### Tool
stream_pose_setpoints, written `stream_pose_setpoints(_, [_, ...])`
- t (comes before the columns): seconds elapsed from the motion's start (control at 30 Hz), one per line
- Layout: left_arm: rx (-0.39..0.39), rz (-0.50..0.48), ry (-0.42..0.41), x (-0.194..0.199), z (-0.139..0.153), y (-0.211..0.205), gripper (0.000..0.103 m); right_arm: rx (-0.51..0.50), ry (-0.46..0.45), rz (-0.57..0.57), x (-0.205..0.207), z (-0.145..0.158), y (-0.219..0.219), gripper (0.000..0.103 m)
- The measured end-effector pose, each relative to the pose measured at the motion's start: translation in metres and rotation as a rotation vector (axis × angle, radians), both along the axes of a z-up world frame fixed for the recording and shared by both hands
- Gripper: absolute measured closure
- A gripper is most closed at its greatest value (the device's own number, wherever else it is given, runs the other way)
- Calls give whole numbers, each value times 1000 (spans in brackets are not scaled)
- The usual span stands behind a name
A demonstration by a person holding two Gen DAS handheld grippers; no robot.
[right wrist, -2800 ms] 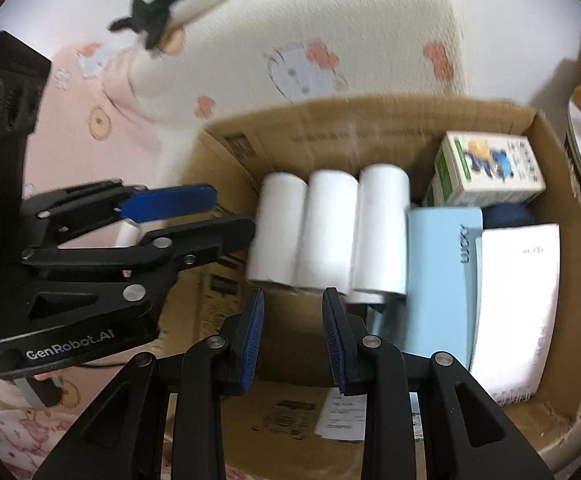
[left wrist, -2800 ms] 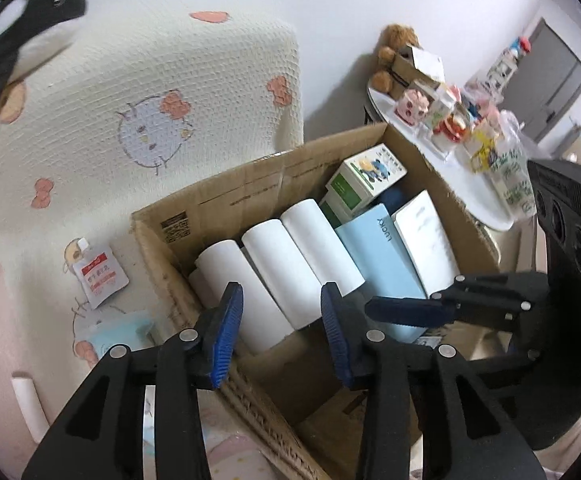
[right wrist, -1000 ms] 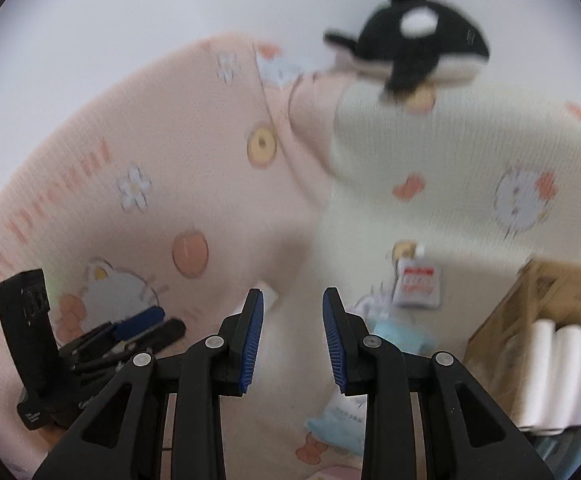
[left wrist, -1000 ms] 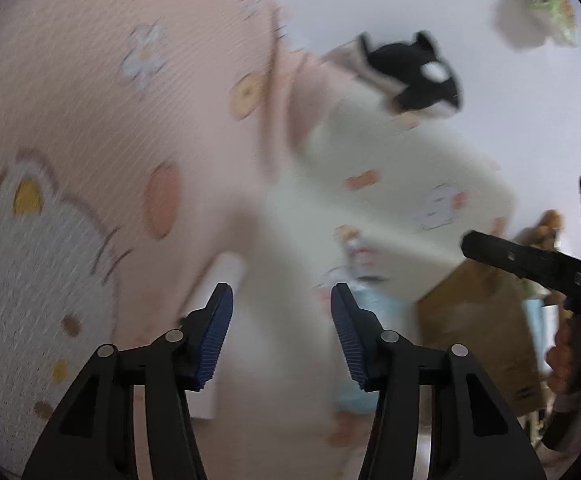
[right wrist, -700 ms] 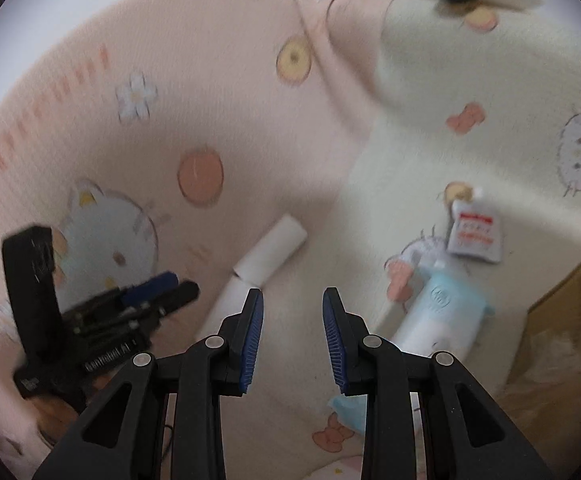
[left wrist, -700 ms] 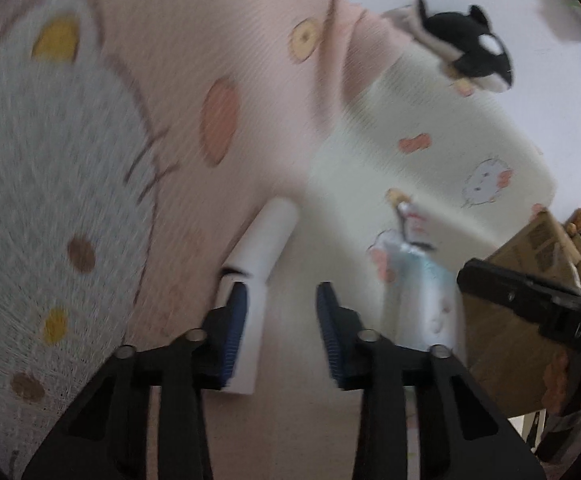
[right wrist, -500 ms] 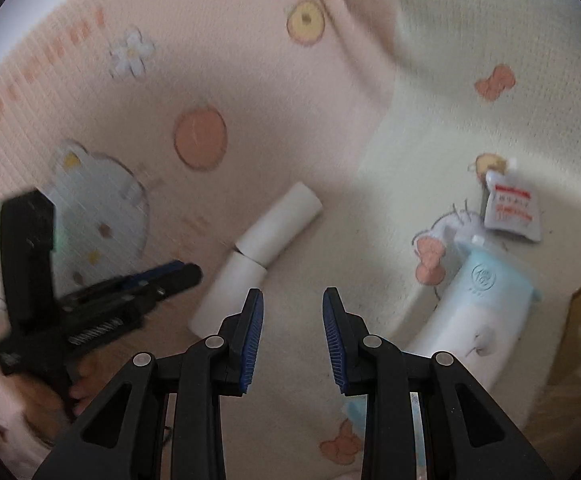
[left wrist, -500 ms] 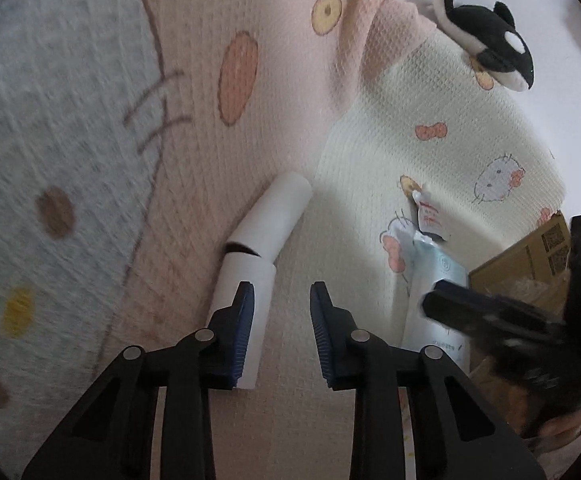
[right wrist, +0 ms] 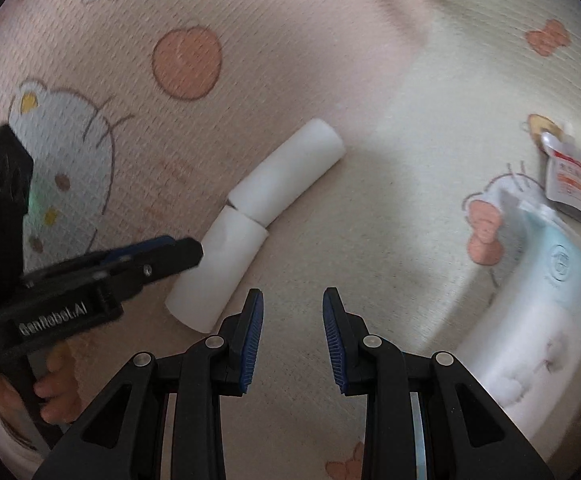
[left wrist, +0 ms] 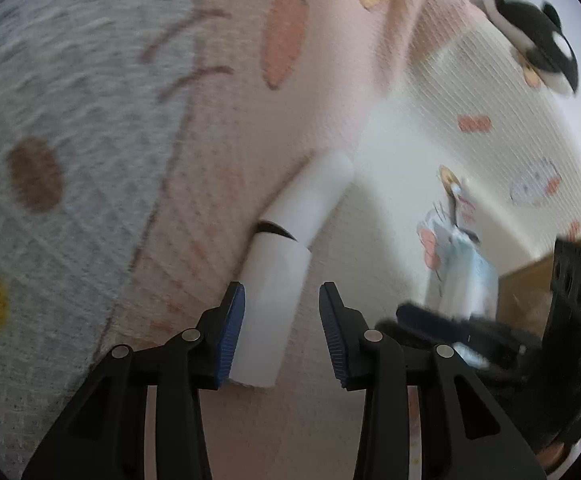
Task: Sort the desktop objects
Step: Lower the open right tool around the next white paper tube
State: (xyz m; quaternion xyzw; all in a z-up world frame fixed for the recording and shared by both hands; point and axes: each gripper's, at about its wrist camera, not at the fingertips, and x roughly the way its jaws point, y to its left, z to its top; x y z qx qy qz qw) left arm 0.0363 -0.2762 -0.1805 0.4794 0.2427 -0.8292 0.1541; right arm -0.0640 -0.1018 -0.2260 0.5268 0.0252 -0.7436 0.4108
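Two white paper rolls lie end to end on a pink and cream cartoon blanket. The near roll [left wrist: 270,312] [right wrist: 218,268] lies between the fingers of my left gripper [left wrist: 282,292], whose jaws are opening. Its left pad [left wrist: 232,320] is against the roll's side and the right pad stands off it. The far roll [left wrist: 310,196] [right wrist: 286,176] stretches away beyond it. My right gripper [right wrist: 292,296] hovers just right of the near roll, drawn in to a narrow gap with nothing in it. The left gripper [right wrist: 178,248] shows from the side in the right wrist view.
A pale blue and white pouch [right wrist: 530,300] [left wrist: 466,268] and a small red-printed sachet [right wrist: 570,176] lie on the cream blanket to the right. A cardboard box [left wrist: 522,292] sits beyond them, and an orca plush [left wrist: 538,28] lies at the far end. A person's hand [right wrist: 54,396] grips the left tool.
Both grippers swung away from the cardboard box and came down over the blanket. The left jaws narrowed, then widened again, and now straddle the near roll.
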Motion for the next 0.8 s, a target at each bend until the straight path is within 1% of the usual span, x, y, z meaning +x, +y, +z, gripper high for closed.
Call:
stream_pose_setpoints(0.1, [42,57,16,5,-7,-8,61,-35,-2,-6,6,-4,1,76])
stream_pose_setpoints(0.2, [108,64,-2,4,-19,-9,61,-63,-7,4,11,-6,7,76])
stream_pose_setpoints(0.23, [117,64,-2,5,-20,-8,61,-62,-4,5,12,-5,7,76])
stream_pose_setpoints(0.3, [106,66,8,6,-20,-6,61,-76,-9,12,14,-5,7,76])
stream_pose_setpoints(0.4, [111,30,4,0,-21,0,61,-86,-28,27,17,-7,7,76])
stream_pose_setpoints(0.53, [109,-31,-37,-8,-22,10,61,-92,-50,43,21,-11,9,76])
stream_pose_setpoints(0.6, [149,-32,-44,-9,-26,11,61,-98,-72,45,22,-13,11,76])
stream_pose_setpoints(0.7, [237,-28,-55,-10,-36,12,61,-102,-85,43,23,-15,15,76])
stream_pose_setpoints(0.8, [244,-34,-53,-12,-43,17,64,-98,-95,41,23,-16,19,76])
